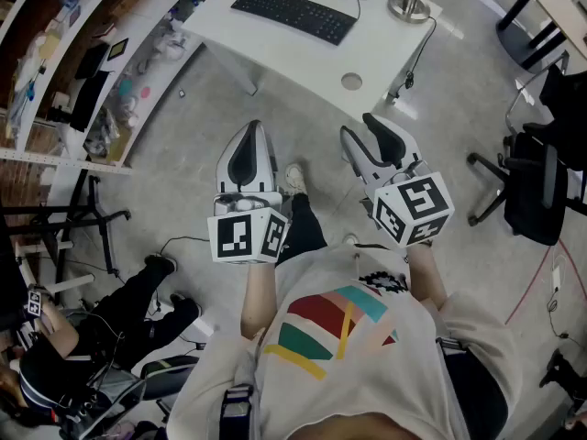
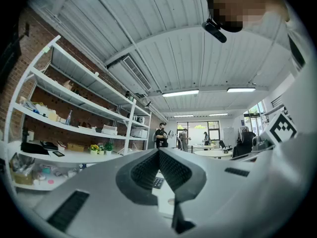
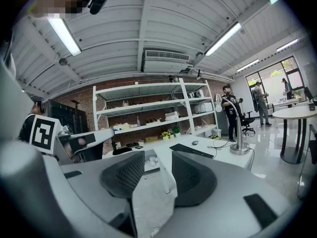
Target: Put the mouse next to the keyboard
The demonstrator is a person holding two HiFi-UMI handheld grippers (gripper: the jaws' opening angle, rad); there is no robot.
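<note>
desk lamp [image 1: 409,6], shelves [image 1: 112,99] (cluttered), office chair [image 1: 532,189]

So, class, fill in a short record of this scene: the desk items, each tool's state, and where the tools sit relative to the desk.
Desk: white, holding keyboard, mouse, lamp
Mouse: beyond the keyboard, untouched
Left tool: shut, empty
Right tool: open, empty
Position: both held near the person's body, off the desk

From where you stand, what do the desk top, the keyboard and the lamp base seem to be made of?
Desk top: probably white laminate, smooth, with no grain showing.
Keyboard: likely black plastic, matte, no glare.
Lamp base: apparently metal, silvery and shiny.
</note>
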